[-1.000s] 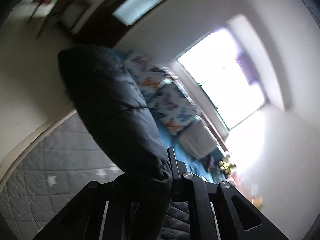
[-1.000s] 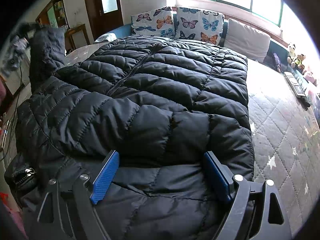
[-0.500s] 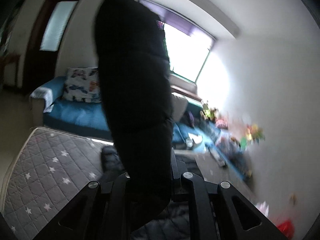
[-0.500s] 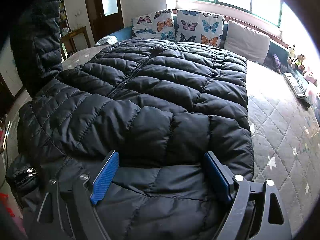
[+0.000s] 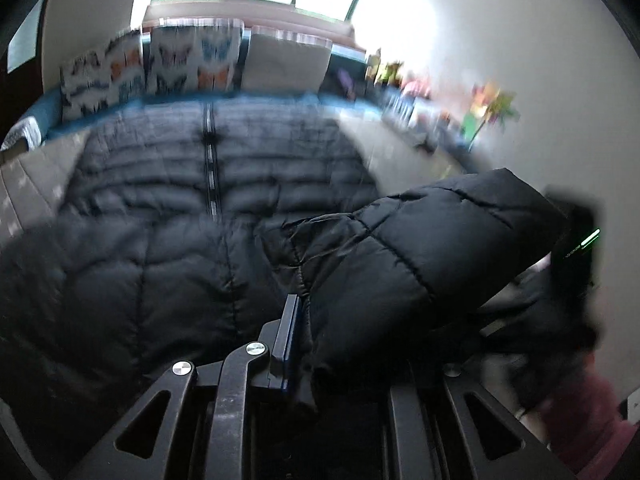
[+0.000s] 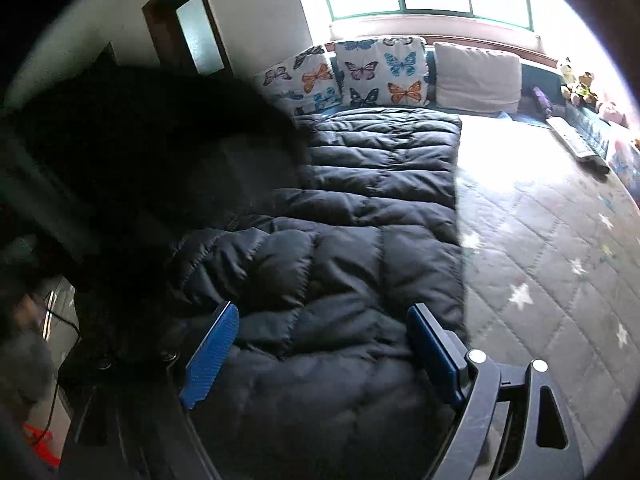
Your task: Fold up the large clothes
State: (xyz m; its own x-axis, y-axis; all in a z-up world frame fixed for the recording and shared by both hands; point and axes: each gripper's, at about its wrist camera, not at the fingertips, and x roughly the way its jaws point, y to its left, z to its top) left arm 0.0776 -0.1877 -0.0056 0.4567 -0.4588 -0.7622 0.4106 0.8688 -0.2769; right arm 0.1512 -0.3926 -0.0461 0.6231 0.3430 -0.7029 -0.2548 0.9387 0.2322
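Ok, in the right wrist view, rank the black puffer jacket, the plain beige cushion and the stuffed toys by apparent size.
1. Black puffer jacket, far the largest.
2. Plain beige cushion.
3. Stuffed toys, smallest.
The jacket lies nearest the camera, which exaggerates its lead.

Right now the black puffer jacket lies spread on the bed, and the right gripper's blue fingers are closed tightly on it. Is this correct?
Not quite. The black puffer jacket does lie spread on the bed, but the right gripper is open: its blue fingers stand wide apart over the fabric, as the right wrist view shows.
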